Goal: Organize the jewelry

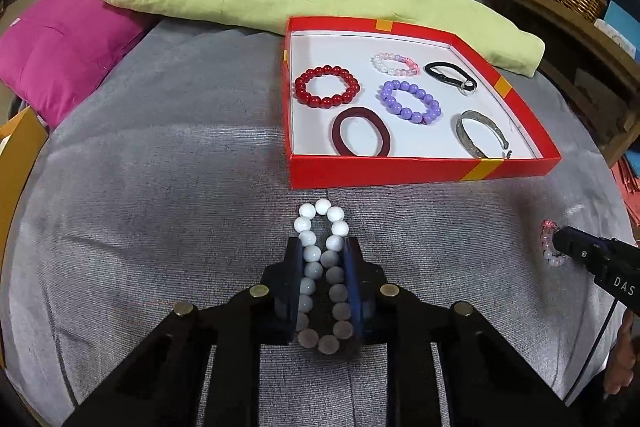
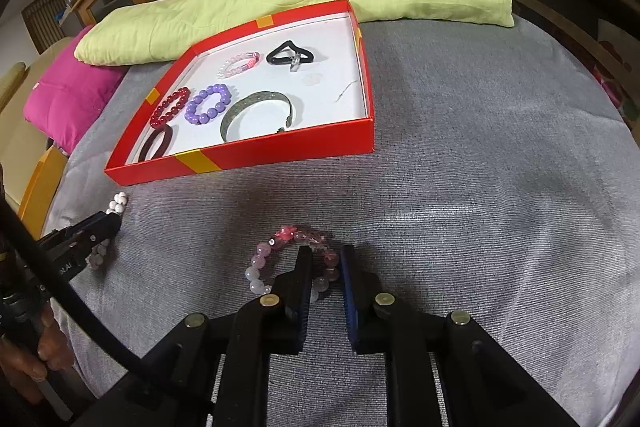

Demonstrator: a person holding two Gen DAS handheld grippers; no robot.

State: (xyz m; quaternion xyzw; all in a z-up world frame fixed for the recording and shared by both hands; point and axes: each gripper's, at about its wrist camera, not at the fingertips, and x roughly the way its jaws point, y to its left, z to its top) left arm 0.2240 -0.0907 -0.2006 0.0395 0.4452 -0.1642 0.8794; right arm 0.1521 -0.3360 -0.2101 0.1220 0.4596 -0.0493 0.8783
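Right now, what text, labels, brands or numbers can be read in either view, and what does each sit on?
"DAS": white letters on the black body of the right gripper, cut off at the frame edge.
White lettering on the left gripper body: too blurred and partial to read.
Red box: plain yellow stripes, no text.

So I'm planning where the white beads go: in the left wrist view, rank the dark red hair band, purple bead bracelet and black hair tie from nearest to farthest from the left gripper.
1. Dark red hair band, at the box's near edge, closest to the left gripper.
2. Purple bead bracelet, mid-box, slightly right.
3. Black hair tie, toward the far right corner.
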